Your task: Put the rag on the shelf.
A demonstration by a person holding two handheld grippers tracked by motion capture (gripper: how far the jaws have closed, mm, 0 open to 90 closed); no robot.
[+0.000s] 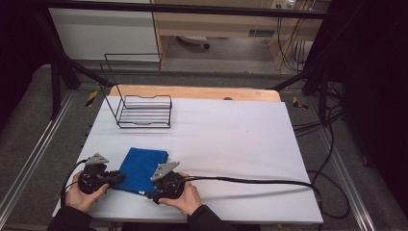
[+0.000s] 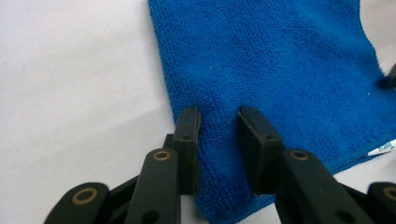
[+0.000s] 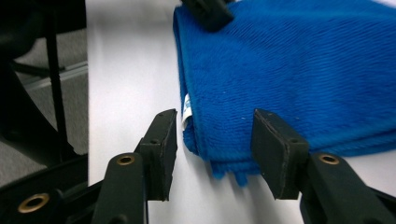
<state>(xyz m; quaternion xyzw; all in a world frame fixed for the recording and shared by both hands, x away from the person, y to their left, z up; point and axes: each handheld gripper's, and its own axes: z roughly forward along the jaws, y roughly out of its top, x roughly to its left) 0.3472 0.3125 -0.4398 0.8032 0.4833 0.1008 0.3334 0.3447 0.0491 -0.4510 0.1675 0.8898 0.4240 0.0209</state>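
blue cloth (image 1: 141, 168), folded, flat on counter (image 1: 231, 139); left gripper (image 2: 218, 126) fingers narrow over one near corner, right gripper (image 3: 215, 135) fingers half-open astride other; not gripped, lift pending.

The blue cloth (image 2: 280, 70) between my left jaws is soft microfibre with a fine, looped, matt nap, and its stitched edge lies between my right jaws, with a small glossy white label (image 3: 187, 111) beside it. My jaw pads are matt black plastic with brass-coloured rivets. Beneath them the table (image 1: 231, 130) is smooth, matt and white. Farther off stands a thin black wire rack (image 1: 144, 113).
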